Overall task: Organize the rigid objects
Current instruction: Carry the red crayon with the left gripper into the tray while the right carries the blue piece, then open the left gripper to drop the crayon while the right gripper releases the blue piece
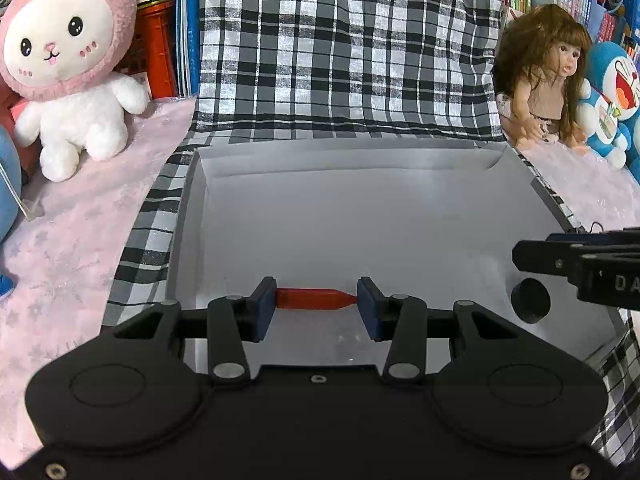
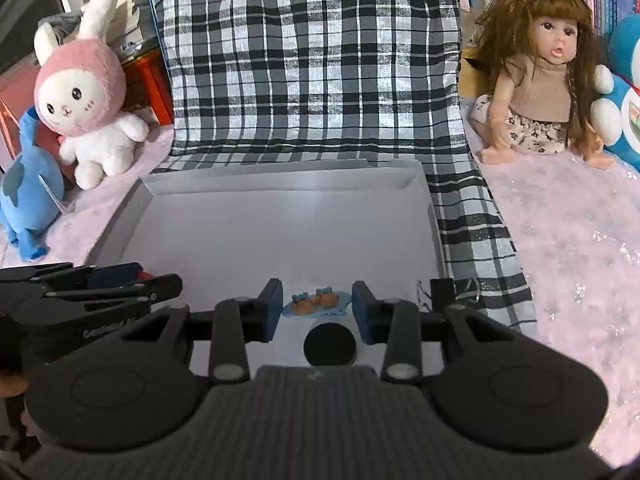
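A pink-hooded rabbit (image 1: 68, 64) sits at the far left of the pink-covered surface, with a shallow white tray (image 1: 188, 216) lying on a checked cloth (image 1: 340, 40) in the middle and a doll (image 1: 540, 76) seated at the far right. Over the tray's near edge, the left claw (image 1: 316, 304) is clamped end to end on a small red bottle-shaped piece (image 1: 316, 299), one blue pad on its base and the other on its narrow neck; whether the piece rests on the tray floor or hangs just above it cannot be told. To the right, near the tray's right wall, lies a black disc (image 1: 531, 301). In the right wrist view the right claw (image 2: 316, 312) stands apart and grips nothing, hovering above that disc (image 2: 329, 345) and a little blue plate with orange figures (image 2: 316, 303), which lies between its pads on the tray floor. A small dark item (image 2: 442, 294) at the tray's right rim is too unclear to name. The step in hand appears to be setting the red piece down inside the tray. Done well, that likely means lowering it level to a bare stretch of floor at the left, well apart from the disc and plate, parting the pads only once it rests, since a rounded piece may roll.
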`<action>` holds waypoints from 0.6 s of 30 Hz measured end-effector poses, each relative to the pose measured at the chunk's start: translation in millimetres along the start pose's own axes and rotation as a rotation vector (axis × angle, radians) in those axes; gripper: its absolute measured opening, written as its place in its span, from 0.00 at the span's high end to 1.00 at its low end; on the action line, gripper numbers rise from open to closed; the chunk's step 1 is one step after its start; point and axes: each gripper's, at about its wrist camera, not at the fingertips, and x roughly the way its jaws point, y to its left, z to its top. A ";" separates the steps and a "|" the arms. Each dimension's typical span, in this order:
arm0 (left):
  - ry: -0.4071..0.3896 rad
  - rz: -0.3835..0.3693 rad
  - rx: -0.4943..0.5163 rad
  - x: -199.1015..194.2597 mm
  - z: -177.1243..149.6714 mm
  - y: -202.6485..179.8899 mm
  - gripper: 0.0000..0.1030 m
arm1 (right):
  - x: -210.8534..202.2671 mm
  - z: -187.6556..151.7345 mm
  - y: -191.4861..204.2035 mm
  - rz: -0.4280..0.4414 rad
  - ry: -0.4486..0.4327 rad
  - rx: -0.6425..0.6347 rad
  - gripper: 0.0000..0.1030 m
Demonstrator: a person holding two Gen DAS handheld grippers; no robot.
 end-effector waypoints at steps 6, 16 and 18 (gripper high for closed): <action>-0.026 0.012 0.029 1.6 -3.8 -3.6 0.59 | 10.7 -3.8 1.4 -0.024 -0.002 -0.007 0.58; -0.054 0.020 0.051 2.8 -7.3 -6.6 0.59 | 19.6 -13.1 7.0 -0.047 -0.012 -0.025 0.58; -0.058 0.022 0.054 2.7 -7.9 -7.0 0.59 | 20.5 -13.8 6.8 -0.052 -0.016 -0.022 0.58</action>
